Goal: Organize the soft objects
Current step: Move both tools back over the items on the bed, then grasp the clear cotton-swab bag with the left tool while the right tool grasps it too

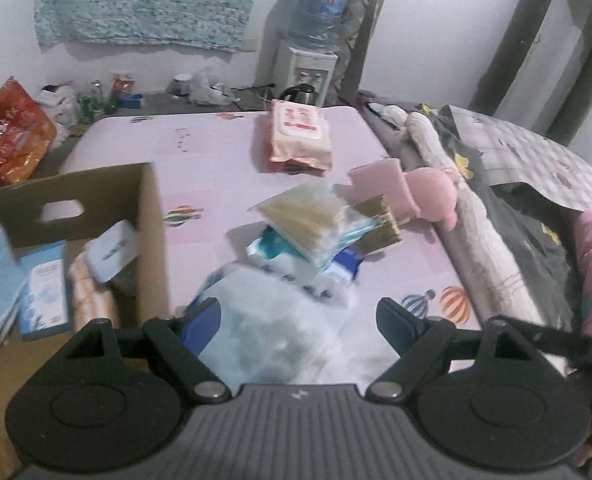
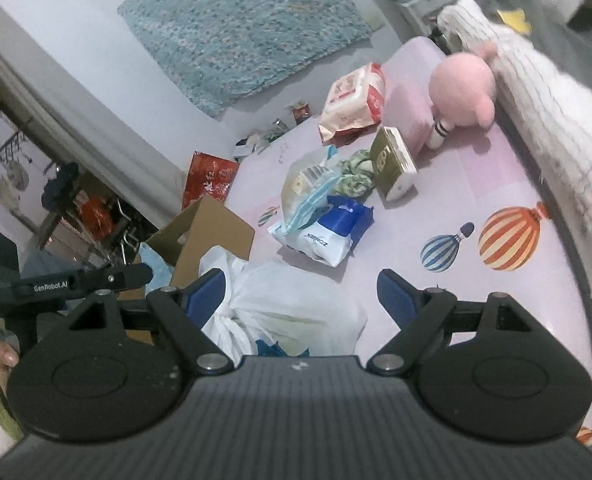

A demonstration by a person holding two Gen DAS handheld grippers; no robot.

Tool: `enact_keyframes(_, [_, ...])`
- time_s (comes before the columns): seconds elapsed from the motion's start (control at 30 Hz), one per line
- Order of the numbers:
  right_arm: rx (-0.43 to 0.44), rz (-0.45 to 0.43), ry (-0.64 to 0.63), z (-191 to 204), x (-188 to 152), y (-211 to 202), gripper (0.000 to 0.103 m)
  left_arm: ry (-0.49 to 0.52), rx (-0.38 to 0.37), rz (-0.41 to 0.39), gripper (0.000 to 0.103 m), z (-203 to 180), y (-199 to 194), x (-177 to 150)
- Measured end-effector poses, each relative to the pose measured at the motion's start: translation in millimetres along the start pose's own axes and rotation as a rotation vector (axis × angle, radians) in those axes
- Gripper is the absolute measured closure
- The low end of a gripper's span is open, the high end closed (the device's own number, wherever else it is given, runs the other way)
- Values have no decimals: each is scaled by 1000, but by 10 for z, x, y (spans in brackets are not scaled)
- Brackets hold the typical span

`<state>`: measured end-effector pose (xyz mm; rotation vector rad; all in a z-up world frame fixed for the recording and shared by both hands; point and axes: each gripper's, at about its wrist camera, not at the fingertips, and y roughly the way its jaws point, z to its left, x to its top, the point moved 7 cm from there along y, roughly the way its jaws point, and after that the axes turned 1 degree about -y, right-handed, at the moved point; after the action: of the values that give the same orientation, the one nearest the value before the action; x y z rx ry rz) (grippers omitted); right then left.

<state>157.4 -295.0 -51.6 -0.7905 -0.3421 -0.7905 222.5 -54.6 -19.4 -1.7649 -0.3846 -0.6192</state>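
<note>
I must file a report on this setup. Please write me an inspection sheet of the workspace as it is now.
Surface: pink sheet with balloon prints.
Job's things: cardboard box partly filled; white bag nearest; pile of packets; wipes pack; pink plush toy.
Clutter: red bag and bottles beside the bed.
Grippers: left gripper and right gripper open, empty.
Cables: nothing seen clearly.
Surroundings: water dispenser, patterned wall cloth.

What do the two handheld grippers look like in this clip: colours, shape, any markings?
Both the left gripper and the right gripper have black linkage arms on round black discs, blue finger pads and a ribbed grey body. In the right wrist view the left unit's side reads "GenRobot.AI".
</note>
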Motion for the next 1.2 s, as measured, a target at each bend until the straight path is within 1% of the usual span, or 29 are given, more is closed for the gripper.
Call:
enact_keyframes(0.07, [20, -6, 26, -16, 78, 147, 20, -30, -22, 17, 17, -55, 113, 82])
enact_keyframes(0.13, [43, -15, 53, -35, 185, 306, 20, -82, -42, 37, 17, -58, 253, 180])
enact_keyframes(0.23, [69, -41, 79, -46, 480, 573, 20, -176, -53, 76, 17, -16, 490, 305])
enact_keyframes(0.3, [68, -58, 94, -76, 688, 767, 22, -228, -56, 98, 19, 20, 666, 385])
enact_keyframes(0.33, [66, -61, 98, -93, 779, 883, 23, -243, -58, 111, 21, 35, 769, 422])
enact_keyframes(0.37, [64, -61, 98, -109, 883, 1014, 26, -254, -56, 124, 24, 45, 853, 446])
enact_keyframes(0.43, [59, -43, 80, -96, 1034, 1274, 29, -280, -60, 152, 30, 56, 1034, 483])
enact_keyframes(0.5, [43, -11, 62, -94, 1173, 1593, 34, -308, -67, 181, 39, 75, 1202, 504])
enact_keyframes(0.6, [8, 48, 48, -141, 1307, 2025, 38, -369, -79, 209, 43, 127, 1398, 518])
enact_keyframes(0.73, [-6, 147, 77, -252, 1303, 2441, 42, -425, -84, 234, 47, 193, 1593, 540])
enact_keyframes(0.8, [10, 183, 96, -290, 1252, 2537, 47, -431, -94, 247, 49, 185, 1660, 544])
enact_keyframes(0.83, [32, 204, 109, -297, 1230, 2583, 50, -432, -97, 253, 49, 176, 1688, 547])
enact_keyframes(0.9, [63, 229, 141, -331, 1156, 2596, 58, -432, -103, 264, 53, 156, 1729, 545])
enact_keyframes(0.93, [73, 238, 153, -337, 1146, 2618, 61, -434, -103, 266, 53, 149, 1739, 547])
enact_keyframes(1.1, [80, 232, 165, -340, 1112, 2583, 64, -404, -118, 255, 60, 54, 1684, 564])
enact_keyframes(1.2, [84, 207, 158, -284, 1122, 2446, 68, -381, -137, 239, 61, -18, 1568, 573])
